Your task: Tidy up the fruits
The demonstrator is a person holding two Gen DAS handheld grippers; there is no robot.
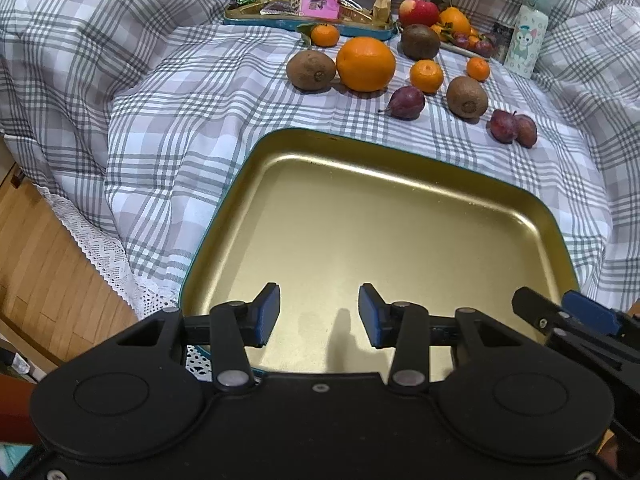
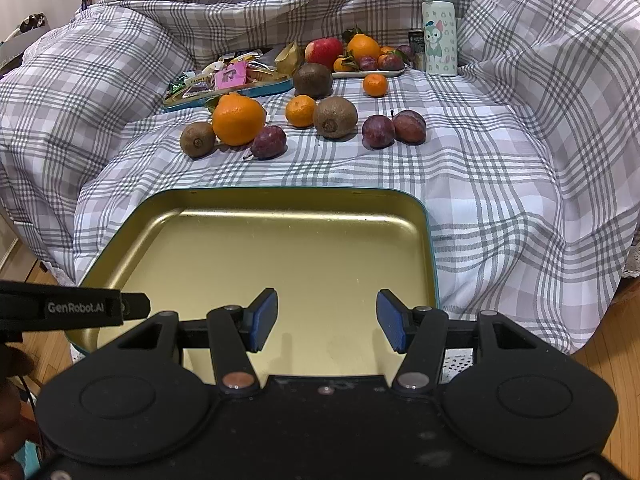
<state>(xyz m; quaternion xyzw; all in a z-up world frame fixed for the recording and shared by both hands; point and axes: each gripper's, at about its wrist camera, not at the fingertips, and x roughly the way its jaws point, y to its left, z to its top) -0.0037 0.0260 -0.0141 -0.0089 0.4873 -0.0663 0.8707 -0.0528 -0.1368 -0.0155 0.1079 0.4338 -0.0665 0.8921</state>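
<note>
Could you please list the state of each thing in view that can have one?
Gold tray: empty.
Snack tray: full of packets.
Plate: piled with fruit.
Bottle: upright, lid shut.
Big orange: loose on the cloth.
Left hand-held gripper: jaws apart, nothing between them.
Right hand-held gripper: open, empty.

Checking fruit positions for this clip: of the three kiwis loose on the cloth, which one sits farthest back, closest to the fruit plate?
The kiwi right in front of the red apple, at the plate's corner; the other two lie nearer the gold tray.
</note>
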